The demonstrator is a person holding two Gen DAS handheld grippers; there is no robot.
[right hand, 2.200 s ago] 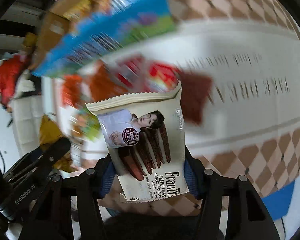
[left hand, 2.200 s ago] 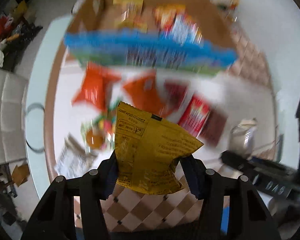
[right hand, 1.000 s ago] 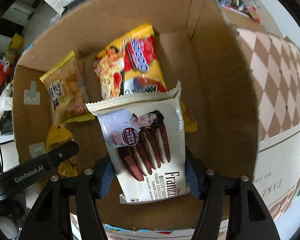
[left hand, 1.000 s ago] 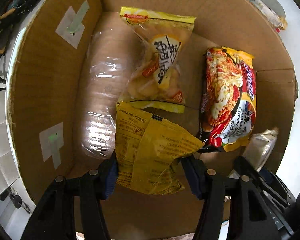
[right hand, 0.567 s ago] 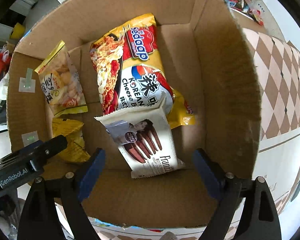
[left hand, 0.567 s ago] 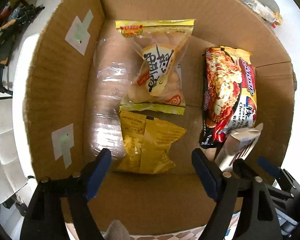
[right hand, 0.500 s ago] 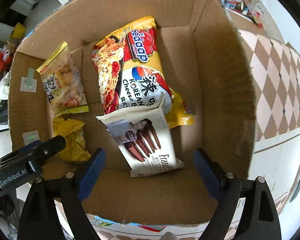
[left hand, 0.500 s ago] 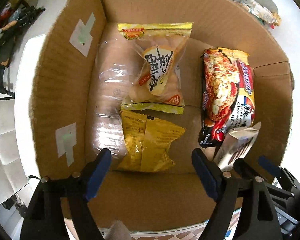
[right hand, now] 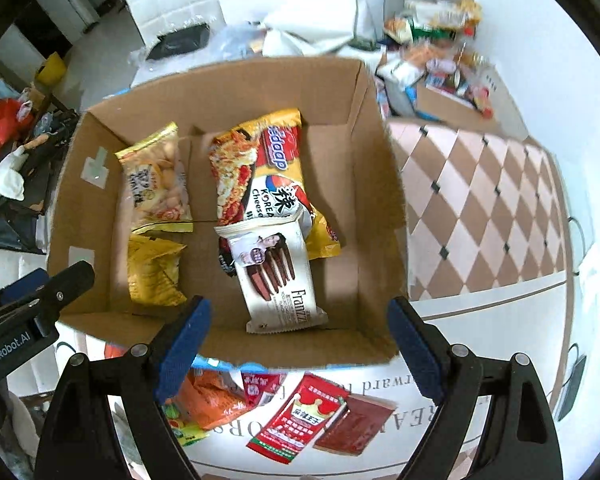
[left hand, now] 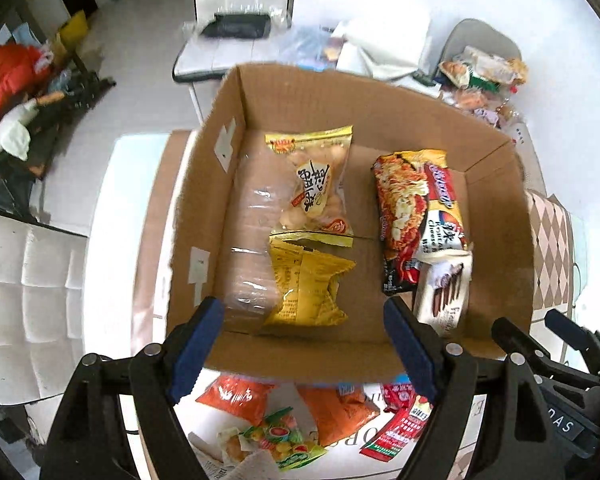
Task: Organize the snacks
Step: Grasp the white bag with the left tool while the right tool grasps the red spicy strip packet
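An open cardboard box [left hand: 300,92] [right hand: 380,184] stands on the table. Inside lie a crumpled yellow snack bag [left hand: 306,286] [right hand: 152,272], a clear-and-yellow snack bag [left hand: 314,182] [right hand: 156,184], a red-and-yellow noodle pack [left hand: 418,212] [right hand: 268,168] and a white Franzzi cookie pack [left hand: 444,292] [right hand: 278,276]. My left gripper [left hand: 304,344] is open and empty above the box's near wall. My right gripper [right hand: 298,344] is open and empty, also above the near wall.
On the table in front of the box lie orange bags [left hand: 332,404] [right hand: 204,396], red sachets [right hand: 300,420], a brown packet [right hand: 356,420] and a fruit-printed bag [left hand: 276,440]. A second box of snacks [right hand: 444,80] and chairs [left hand: 32,300] stand around.
Both grippers carried their packs over the box, opened and dropped the yellow bag and the cookie pack inside. Both have since pulled back and up, so table snacks show below.
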